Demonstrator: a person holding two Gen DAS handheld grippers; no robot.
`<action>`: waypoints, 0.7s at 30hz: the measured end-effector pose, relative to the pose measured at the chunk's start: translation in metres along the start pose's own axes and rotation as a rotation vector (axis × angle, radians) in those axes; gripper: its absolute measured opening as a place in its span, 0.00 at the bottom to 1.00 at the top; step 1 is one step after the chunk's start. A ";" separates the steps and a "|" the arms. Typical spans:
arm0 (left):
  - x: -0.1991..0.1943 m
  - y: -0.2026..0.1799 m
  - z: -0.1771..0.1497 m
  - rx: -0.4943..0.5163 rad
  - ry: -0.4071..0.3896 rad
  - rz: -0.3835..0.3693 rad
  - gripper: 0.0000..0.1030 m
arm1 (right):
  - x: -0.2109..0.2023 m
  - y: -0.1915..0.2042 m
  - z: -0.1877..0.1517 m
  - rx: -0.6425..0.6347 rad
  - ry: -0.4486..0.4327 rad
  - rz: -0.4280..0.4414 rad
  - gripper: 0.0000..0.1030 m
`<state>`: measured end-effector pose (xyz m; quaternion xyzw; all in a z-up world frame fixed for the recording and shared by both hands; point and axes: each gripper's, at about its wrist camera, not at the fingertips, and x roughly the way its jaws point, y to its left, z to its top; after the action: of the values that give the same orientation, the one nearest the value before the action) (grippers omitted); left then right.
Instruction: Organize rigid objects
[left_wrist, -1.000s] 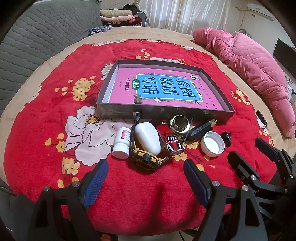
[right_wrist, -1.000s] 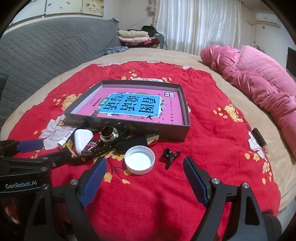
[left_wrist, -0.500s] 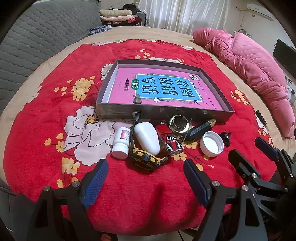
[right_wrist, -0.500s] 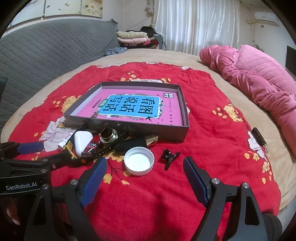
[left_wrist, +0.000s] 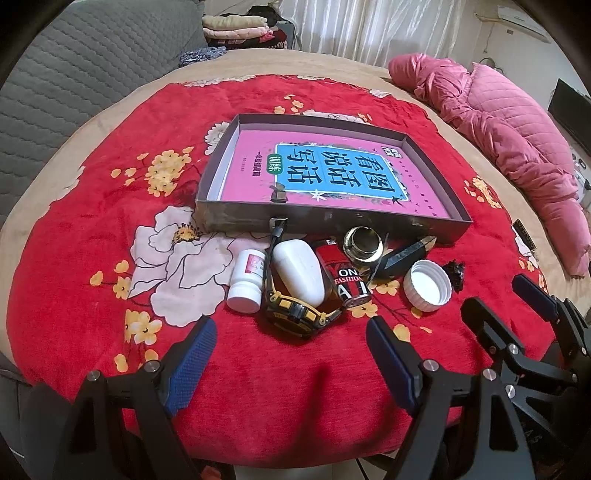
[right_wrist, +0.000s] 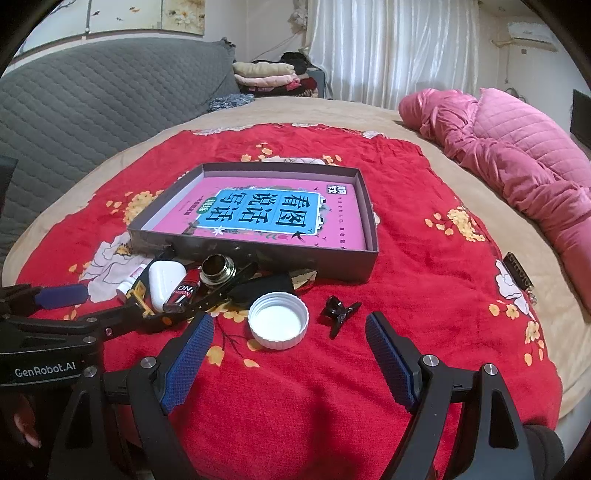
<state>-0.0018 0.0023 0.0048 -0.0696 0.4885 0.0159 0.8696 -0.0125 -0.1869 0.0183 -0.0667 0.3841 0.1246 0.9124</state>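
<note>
A: How much of the sorting can be judged as done?

B: Very little, it seems. Inside the shallow grey box (left_wrist: 236, 216) only a pink workbook (left_wrist: 332, 173) is seen, lying flat. Every small item is left outside, bunched on the red floral blanket (left_wrist: 92, 206) just in front of the box's near wall.

A: Which items are counted there?

B: A small white pill bottle (left_wrist: 246, 280) is laid on its side at the left of the cluster. Beside it a white oval case (left_wrist: 298, 271) is rested on a black-and-yellow wristwatch (left_wrist: 293, 314). A red-and-black tube printed with "FASHION" (left_wrist: 345, 275) is touching the case, and a round gold-rimmed jar (left_wrist: 362, 245) is set behind it, close to the box. A dark tapered object (left_wrist: 404, 254), not clearly identified, is angled next to the jar. A white screw cap (right_wrist: 277, 319) is turned open side up, and a small black hair claw (right_wrist: 338, 312) is placed just to its right.

A: And the tools?

B: The left gripper (left_wrist: 290, 363) is held with its blue pads spread apart, nothing between them, short of the watch. The right gripper (right_wrist: 290, 360) is likewise kept wide, empty, lined up near the cap and the claw.

A: So what is left?

B: Practically everything is judged still to be moved into the box.
</note>
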 end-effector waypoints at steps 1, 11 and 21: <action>0.000 0.001 0.000 -0.002 0.000 0.000 0.80 | 0.000 0.000 0.000 0.003 0.001 0.001 0.82; 0.000 0.026 0.002 -0.076 0.019 -0.004 0.80 | 0.002 -0.009 0.000 0.040 0.002 0.000 0.82; 0.002 0.041 -0.002 -0.095 0.046 -0.014 0.80 | 0.004 -0.017 0.000 0.066 0.006 -0.001 0.82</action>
<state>-0.0064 0.0424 -0.0028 -0.1145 0.5065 0.0314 0.8540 -0.0047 -0.2025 0.0159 -0.0374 0.3909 0.1112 0.9129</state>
